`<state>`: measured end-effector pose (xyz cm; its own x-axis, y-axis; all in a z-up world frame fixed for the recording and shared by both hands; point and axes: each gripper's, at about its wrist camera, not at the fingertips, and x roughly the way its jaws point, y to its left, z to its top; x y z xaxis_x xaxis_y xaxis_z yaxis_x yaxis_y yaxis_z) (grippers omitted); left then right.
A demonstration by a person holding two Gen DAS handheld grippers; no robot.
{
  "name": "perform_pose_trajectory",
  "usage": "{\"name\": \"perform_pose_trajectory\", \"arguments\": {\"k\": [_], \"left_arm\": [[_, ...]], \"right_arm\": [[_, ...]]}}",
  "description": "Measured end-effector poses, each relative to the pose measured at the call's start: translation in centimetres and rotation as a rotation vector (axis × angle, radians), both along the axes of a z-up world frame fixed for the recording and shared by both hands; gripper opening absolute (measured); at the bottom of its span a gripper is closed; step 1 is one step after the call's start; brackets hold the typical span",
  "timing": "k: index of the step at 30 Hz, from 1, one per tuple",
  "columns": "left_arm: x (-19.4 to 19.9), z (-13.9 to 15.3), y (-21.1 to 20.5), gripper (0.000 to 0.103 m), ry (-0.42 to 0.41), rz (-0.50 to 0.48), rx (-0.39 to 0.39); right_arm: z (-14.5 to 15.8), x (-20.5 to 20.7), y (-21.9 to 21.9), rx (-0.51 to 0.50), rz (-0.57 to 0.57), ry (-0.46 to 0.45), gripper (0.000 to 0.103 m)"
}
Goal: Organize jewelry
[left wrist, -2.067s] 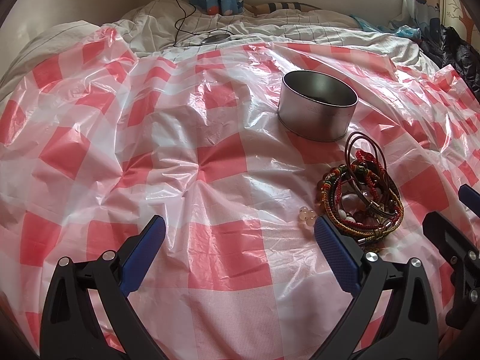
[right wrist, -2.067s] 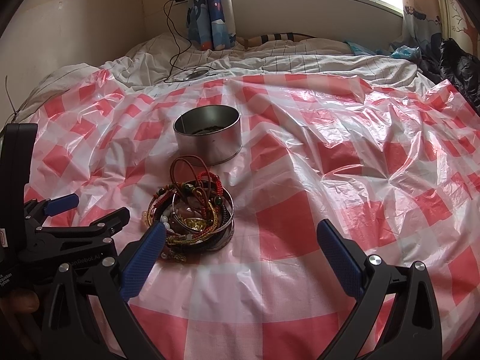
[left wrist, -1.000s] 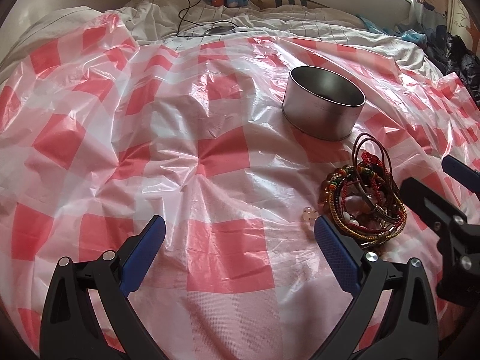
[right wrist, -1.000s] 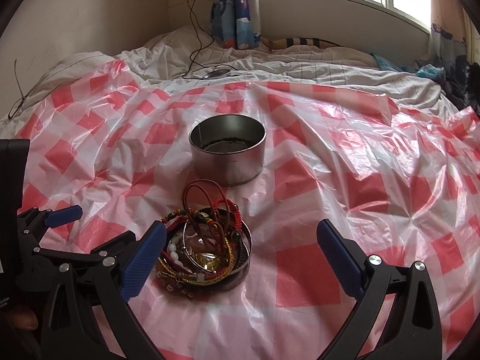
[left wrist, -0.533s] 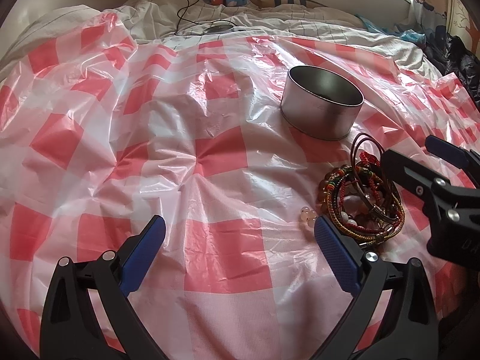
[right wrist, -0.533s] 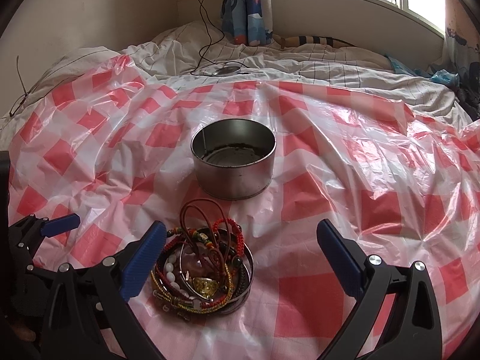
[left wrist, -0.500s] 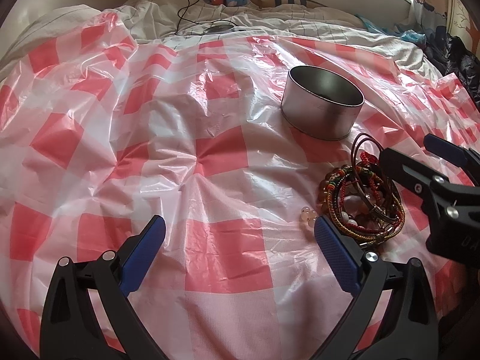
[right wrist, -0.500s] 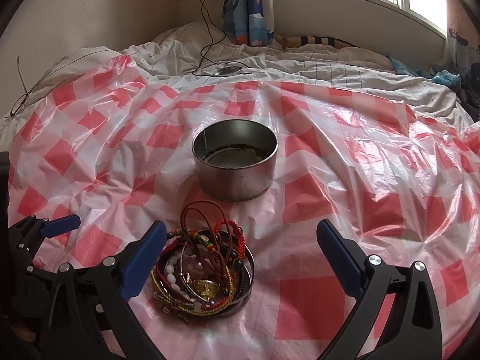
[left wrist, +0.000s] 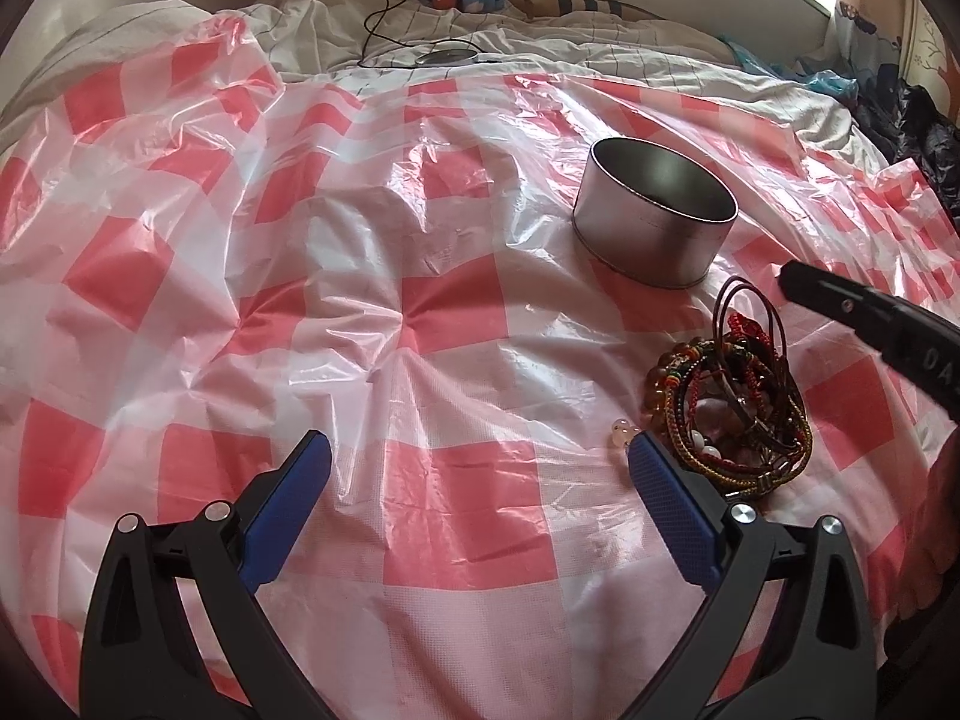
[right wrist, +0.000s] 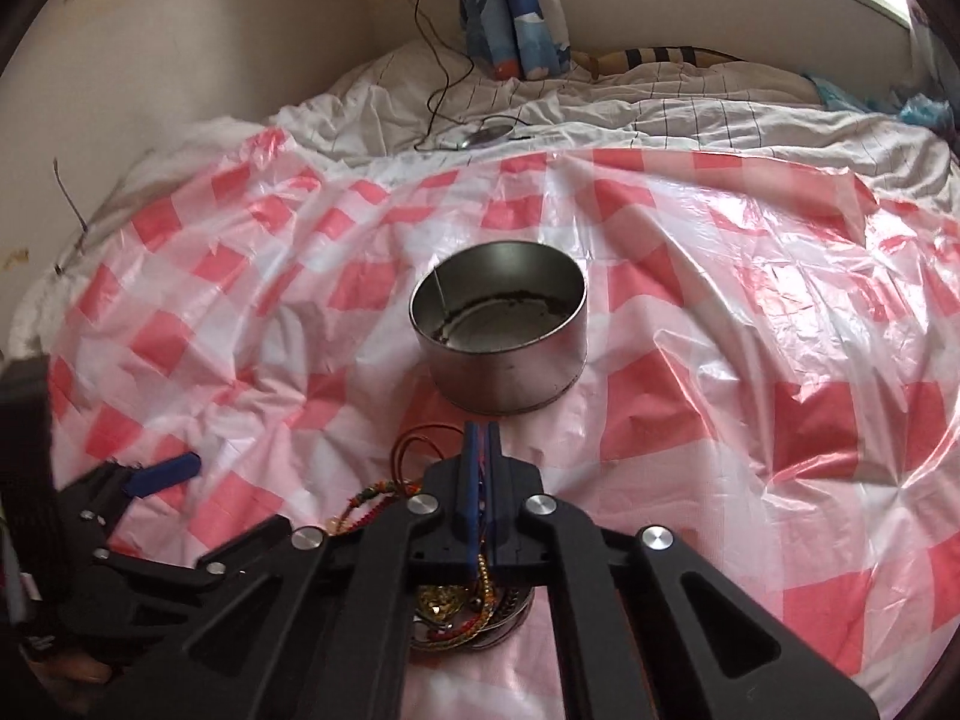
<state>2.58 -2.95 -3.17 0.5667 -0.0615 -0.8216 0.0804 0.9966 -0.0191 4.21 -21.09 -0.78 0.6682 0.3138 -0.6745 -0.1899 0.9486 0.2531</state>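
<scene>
R gripper point(right wrist: 481, 426) is clenched: jaws have just snapped closed and the blue pads meet right over the bracelet pile point(left wrist: 732, 408). No strand shows between the tips. Lower down, red and gold cords show through the slit, so can't tell if one's pinched. The brown cord loop point(right wrist: 414, 444) stands up just left of the pads, apart from them.

L gripper point(left wrist: 474, 444) is released – jaws wide, only the checked sheet point(left wrist: 450, 312) between them. Its R finger point(left wrist: 666, 504) sits just beside the pile's near-left edge; a loose pale bead point(left wrist: 621, 433) lies on the sheet at that fingertip.

Your task item: the pile is a tangle of beaded and braided bracelets heaped in a shallow metal dish point(right wrist: 510, 624), on the sheet, near side of the tin point(right wrist: 504, 336). Tin's upright, open, no jewelry inside – near the pile, not touching. In your L view the R gripper comes in from the right, tip between tin and pile.

Behind: rumpled bedding point(right wrist: 660, 114) with a black cable point(right wrist: 438, 90) on it.
</scene>
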Motion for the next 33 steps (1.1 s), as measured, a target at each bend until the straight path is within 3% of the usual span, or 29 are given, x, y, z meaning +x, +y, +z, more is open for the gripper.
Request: {"name": "perform_pose_trajectory", "arguments": {"k": [5, 6, 7, 8, 9, 11, 13, 16, 17, 18, 19, 23, 28, 33], "left_arm": [[-0.1, 0.0, -0.4, 0.095, -0.004, -0.015, -0.002], [-0.1, 0.0, -0.5, 0.095, -0.004, -0.017, -0.001], [-0.1, 0.0, -0.5, 0.095, -0.004, -0.019, 0.0], [-0.2, -0.1, -0.5, 0.095, -0.004, -0.018, 0.002], [-0.2, -0.1, -0.5, 0.095, -0.003, -0.016, 0.004], [-0.1, -0.1, -0.4, 0.095, -0.001, -0.014, 0.001], [-0.2, -0.2, -0.3, 0.095, 0.0, -0.015, 0.0], [-0.2, -0.2, -0.3, 0.095, -0.001, -0.016, 0.001], [-0.1, -0.2, -0.3, 0.095, -0.001, -0.016, -0.002], [-0.1, -0.2, -0.3, 0.095, -0.001, -0.016, -0.004], [-0.1, -0.2, -0.4, 0.095, -0.003, -0.017, -0.004], [-0.1, -0.2, -0.6, 0.095, -0.002, -0.03, -0.007], [-0.5, 0.4, -1.9, 0.095, -0.03, -0.109, -0.055], [0.2, -0.3, -3.7, 0.095, -0.005, -0.211, -0.129]], "right_arm": [[1.1, -1.2, -1.7, 0.102, -0.013, -0.015, 0.001], [1.0, -1.0, -1.7, 0.116, 0.0, -0.003, 0.013], [0.8, -0.7, -1.5, 0.128, 0.014, 0.012, 0.04], [0.6, -0.3, -1.1, 0.133, 0.014, 0.033, 0.093], [0.7, -0.4, -0.7, 0.122, -0.01, 0.008, 0.097], [1.0, -0.6, 0.5, 0.053, 0.033, -0.051, 0.094], [0.8, -0.1, 1.5, -0.008, 0.06, -0.052, 0.083], [-1.4, 1.2, 1.7, -0.024, 0.069, 0.053, 0.048], [-2.0, 1.6, 1.7, -0.036, 0.074, 0.084, 0.034], [-2.3, 1.8, 1.8, -0.052, 0.078, 0.091, 0.013], [-2.2, 1.8, 1.9, -0.067, 0.074, 0.081, 0.002], [-0.3, 0.7, 0.6, 0.02, 0.063, 0.007, 0.002], [2.0, -0.7, -2.3, 0.275, 0.072, -0.069, 0.002], [4.0, -1.6, -4.2, 0.436, 0.081, -0.154, 0.002]]}}
